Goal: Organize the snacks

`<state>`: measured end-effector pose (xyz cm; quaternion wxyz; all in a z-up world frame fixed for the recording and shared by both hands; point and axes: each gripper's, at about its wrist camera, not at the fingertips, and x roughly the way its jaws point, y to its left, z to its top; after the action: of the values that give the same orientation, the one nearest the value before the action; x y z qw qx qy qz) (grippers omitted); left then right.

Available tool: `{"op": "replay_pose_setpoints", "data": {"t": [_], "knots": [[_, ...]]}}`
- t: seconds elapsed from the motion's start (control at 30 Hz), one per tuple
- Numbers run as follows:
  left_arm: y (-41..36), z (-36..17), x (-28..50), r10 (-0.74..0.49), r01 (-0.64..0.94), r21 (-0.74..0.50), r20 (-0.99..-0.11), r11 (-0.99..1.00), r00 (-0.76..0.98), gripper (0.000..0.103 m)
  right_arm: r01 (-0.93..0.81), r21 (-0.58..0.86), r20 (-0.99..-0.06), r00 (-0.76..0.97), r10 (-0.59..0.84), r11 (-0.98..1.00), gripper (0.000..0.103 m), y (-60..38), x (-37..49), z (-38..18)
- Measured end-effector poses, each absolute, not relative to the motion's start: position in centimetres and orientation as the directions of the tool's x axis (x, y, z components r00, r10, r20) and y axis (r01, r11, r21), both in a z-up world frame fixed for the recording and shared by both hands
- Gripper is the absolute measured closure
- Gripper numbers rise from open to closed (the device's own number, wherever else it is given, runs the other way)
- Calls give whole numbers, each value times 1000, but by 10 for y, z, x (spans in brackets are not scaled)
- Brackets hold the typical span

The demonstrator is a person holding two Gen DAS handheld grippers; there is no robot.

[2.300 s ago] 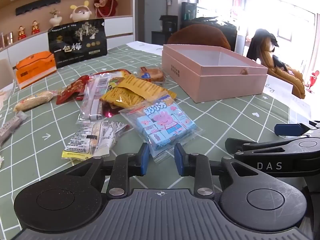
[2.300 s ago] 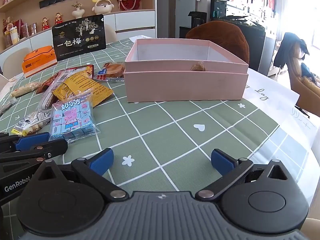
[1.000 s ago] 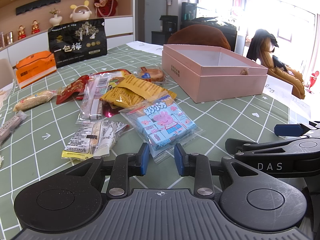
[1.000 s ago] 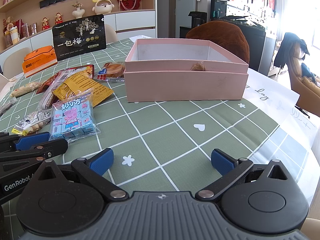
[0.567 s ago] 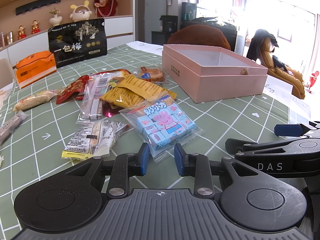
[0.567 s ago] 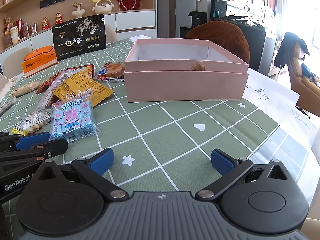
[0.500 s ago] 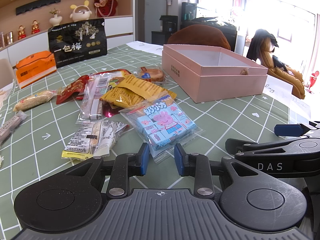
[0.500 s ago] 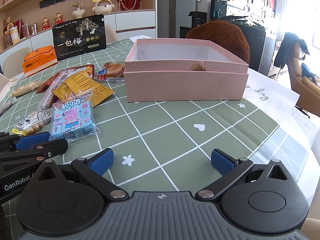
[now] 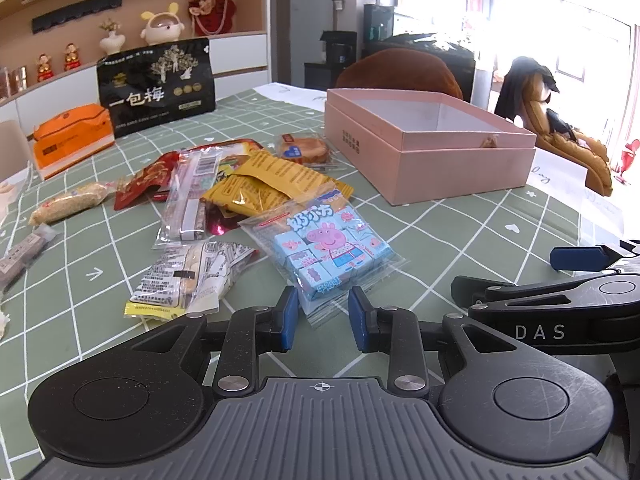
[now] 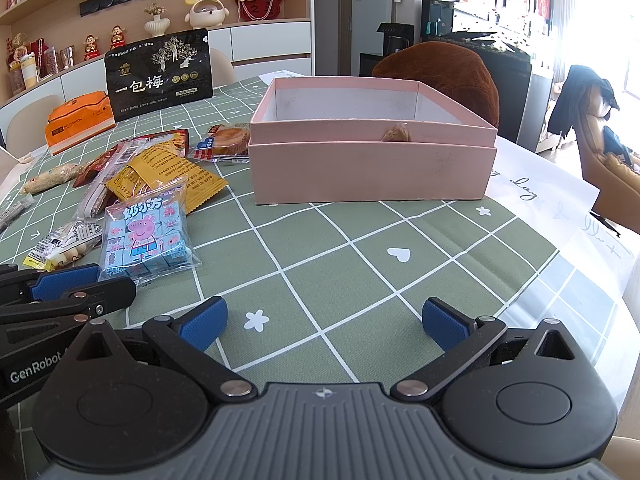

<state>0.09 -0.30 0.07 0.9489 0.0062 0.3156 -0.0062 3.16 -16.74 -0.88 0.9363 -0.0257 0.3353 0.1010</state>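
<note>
Several snack packs lie on the green checked tablecloth (image 9: 460, 240). A blue Peppa Pig pack (image 9: 326, 248) lies nearest, also in the right wrist view (image 10: 146, 236). Behind it are a yellow pack (image 9: 272, 188), a clear wafer pack (image 9: 192, 200), a white printed pack (image 9: 192, 276), red packs (image 9: 148, 178) and a small cake (image 9: 302, 146). An open pink box (image 9: 432, 148) stands to the right, also in the right wrist view (image 10: 372, 152). My left gripper (image 9: 323, 314) is partly open and empty, just short of the Peppa Pig pack. My right gripper (image 10: 323, 320) is wide open and empty above the cloth.
A black plum bag (image 9: 158, 86) and an orange box (image 9: 72, 138) stand at the back left. More bars (image 9: 68, 202) lie at the far left. A brown chair back (image 10: 444, 76) is behind the box. White paper (image 10: 536, 196) lies at the table's right edge.
</note>
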Motion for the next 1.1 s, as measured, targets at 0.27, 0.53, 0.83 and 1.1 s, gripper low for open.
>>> {"op": "replay_pose_setpoints", "data": {"t": [0.27,0.53,0.83,1.1], "knots": [[-4,2,-3,-8,6,-5,-598,1000,801,70,-206,20,-633,755,172,978,0,-167,32,-9],[39,48,13,-58,44,-37,-610,998,790,68,-283,26,-750,628,206,959,0,-161,43,0],[207,60,71,264,-253,120,-692,960,672,72,-272,18,-851,501,158,962,0,-156,61,6],[261,36,84,131,-255,-23,-810,967,571,72,-292,13,-820,545,177,956,0,-158,54,4]]}}
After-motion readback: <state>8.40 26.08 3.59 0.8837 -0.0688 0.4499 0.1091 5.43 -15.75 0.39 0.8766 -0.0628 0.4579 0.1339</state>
